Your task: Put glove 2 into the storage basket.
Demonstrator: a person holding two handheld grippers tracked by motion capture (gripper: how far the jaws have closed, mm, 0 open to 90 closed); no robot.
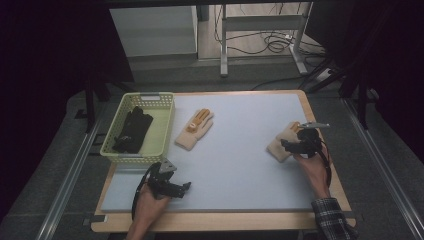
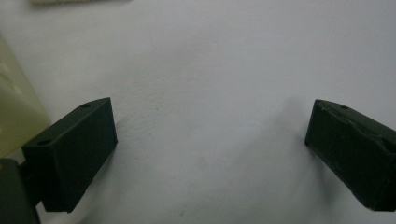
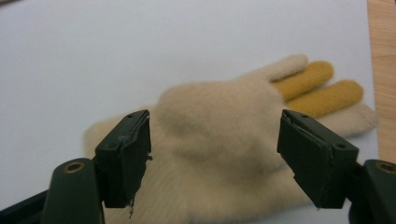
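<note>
Right gripper (image 3: 215,154) wide open over the cream glove (image 3: 219,140) at the counter's (image 1: 240,165) right edge, holding nothing (left gripper (image 2: 210,154) open, empty), so closing too high could pinch fuzz and slip.

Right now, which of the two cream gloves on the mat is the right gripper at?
The cream glove near the mat's right edge: the right gripper hovers over it, jaws open astride its palm. The other cream glove lies apart, beside the yellow basket.
</note>
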